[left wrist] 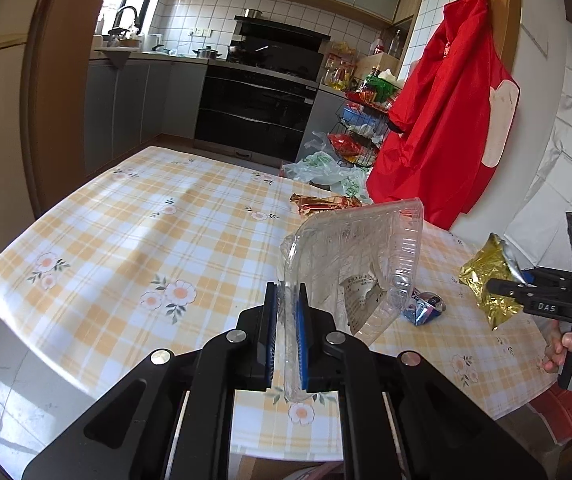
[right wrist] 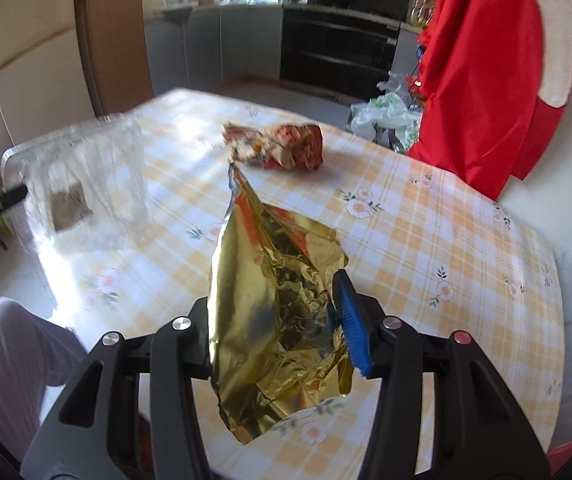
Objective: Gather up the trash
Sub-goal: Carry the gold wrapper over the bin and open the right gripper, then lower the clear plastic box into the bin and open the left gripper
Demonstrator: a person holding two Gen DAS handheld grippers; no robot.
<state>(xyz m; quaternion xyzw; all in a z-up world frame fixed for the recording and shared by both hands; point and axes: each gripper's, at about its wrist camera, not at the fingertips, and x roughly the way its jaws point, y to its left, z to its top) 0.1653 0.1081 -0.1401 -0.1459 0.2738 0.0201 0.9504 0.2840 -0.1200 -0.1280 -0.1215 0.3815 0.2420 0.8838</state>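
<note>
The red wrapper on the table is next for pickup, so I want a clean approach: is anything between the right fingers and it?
Yes. The gold foil bag clamped in the right gripper juts forward, its tip pointing toward the red wrapper; beyond it lies only bare tablecloth.

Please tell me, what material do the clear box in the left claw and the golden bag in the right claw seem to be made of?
Clear box: apparently thin, glossy transparent plastic; the tablecloth shows through it and its rim is ribbed. Golden bag: probably metallised foil film, mirror-shiny, with sharp crinkles and bright reflections. Whether it is plastic film or real foil cannot be told.
</note>
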